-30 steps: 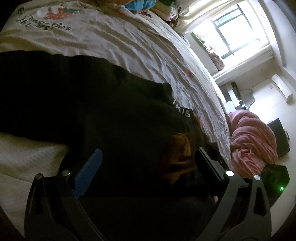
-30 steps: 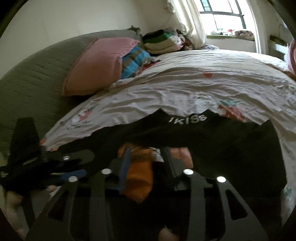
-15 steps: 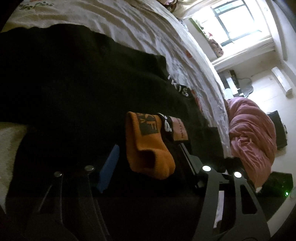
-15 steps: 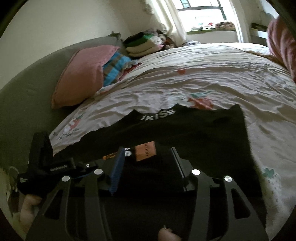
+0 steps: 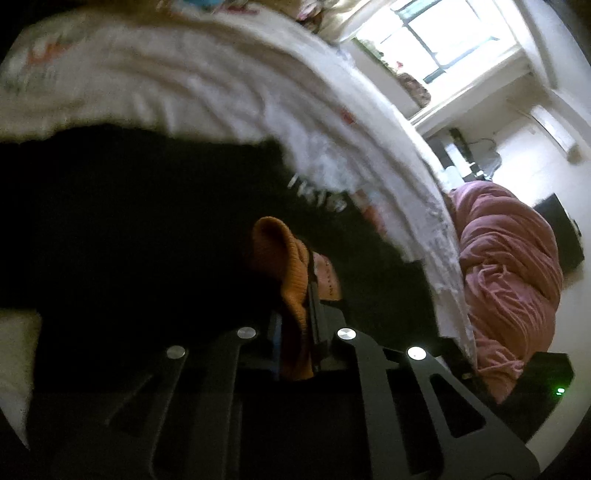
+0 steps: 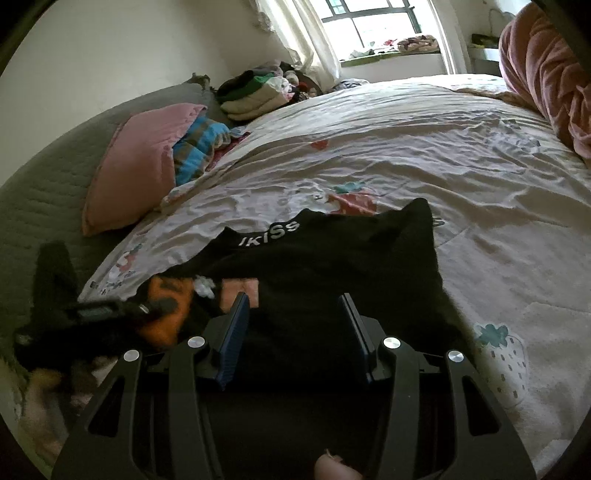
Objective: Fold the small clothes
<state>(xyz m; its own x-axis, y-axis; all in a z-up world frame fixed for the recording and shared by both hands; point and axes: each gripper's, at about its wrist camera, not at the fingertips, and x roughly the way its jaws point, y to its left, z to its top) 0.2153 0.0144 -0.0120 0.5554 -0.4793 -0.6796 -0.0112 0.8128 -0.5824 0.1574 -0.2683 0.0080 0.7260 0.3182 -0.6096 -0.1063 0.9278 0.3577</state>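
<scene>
Right wrist view shows a bed point(image 6: 424, 147) under a rumpled cream sheet printed with strawberries, a window point(image 6: 369, 22) behind it. A black garment point(image 6: 332, 266) with white lettering lies flat across the sheet, under the right gripper point(image 6: 295, 328), whose jaws stand apart and empty. The left gripper point(image 5: 295, 332) has just been closing and pinches a ribbed orange sock point(image 5: 288, 273) resting on the garment.
</scene>
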